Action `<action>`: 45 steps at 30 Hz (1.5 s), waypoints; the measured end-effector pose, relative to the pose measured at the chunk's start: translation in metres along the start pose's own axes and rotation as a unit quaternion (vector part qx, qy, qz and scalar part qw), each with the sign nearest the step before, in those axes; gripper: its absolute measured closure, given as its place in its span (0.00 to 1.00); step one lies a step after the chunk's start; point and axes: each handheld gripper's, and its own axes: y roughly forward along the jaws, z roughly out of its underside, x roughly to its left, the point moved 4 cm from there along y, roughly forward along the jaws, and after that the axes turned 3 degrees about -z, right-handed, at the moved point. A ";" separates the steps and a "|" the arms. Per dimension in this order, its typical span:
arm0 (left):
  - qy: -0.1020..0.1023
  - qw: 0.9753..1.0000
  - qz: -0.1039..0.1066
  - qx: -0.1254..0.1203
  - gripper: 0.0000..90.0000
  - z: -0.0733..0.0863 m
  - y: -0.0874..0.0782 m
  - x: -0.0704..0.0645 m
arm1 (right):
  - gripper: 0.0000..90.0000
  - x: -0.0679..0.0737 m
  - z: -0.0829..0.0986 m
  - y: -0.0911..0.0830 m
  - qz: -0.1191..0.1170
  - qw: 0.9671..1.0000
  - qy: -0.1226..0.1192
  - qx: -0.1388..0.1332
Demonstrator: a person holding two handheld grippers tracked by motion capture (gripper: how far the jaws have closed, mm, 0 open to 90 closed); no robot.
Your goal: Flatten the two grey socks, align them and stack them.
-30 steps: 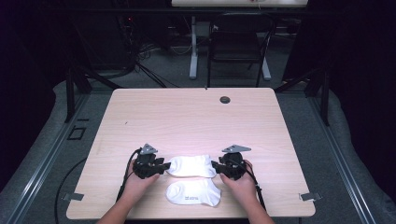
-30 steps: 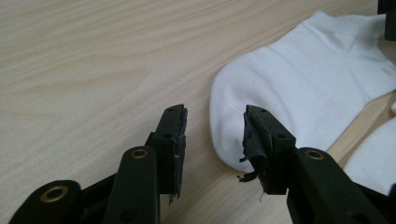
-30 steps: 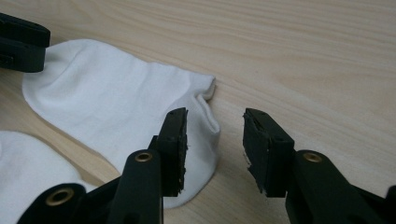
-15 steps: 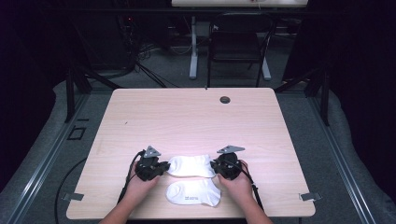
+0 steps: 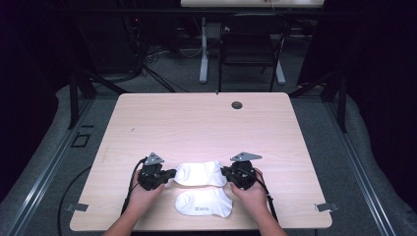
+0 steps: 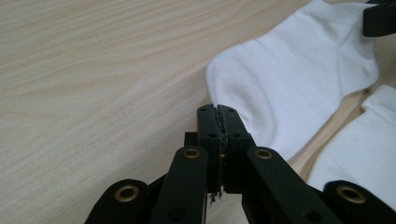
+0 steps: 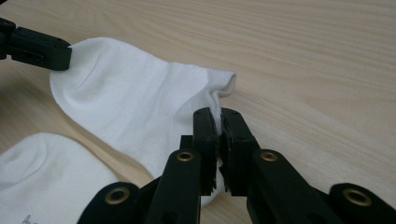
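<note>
Nearest the person, a flat white ankle sock with small grey print (image 5: 203,203) lies on the pale wood-grain tabletop (image 5: 196,123), close to the near edge and between the two forearms that come in from below. Just beyond it lies a second white ankle sock of soft knit cotton (image 5: 200,173), stretched left to right and apart from the first by a thin strip of bare wood. The left tool (image 5: 169,173), a black two-jaw gripper held in the person's left hand (image 5: 142,194), is clenched on the rounded toe end of this farther sock; in the left gripper view its jaws are pressed together on a pinch of white fabric at the sock's edge (image 6: 289,88). The right tool (image 5: 224,171), held in the right hand (image 5: 252,192), grasps the opposite end, and the right gripper view shows its jaws closed on the cuff (image 7: 135,107), with the ribbed opening folded up just beside them. Each tool carries a grey three-cornered plate on top and trails a black cable back over the near edge. Far across the tabletop, near its far edge and to the right of centre, sits a small dark round cable grommet (image 5: 237,104). Beyond the tabletop a dark metal chair (image 5: 251,54) stands on the grey floor.
</note>
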 end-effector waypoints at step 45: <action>0.051 0.998 0.026 0.024 0.99 0.015 -0.048 -0.051 | 0.95 0.045 0.010 -0.060 -0.034 0.998 -0.030 0.034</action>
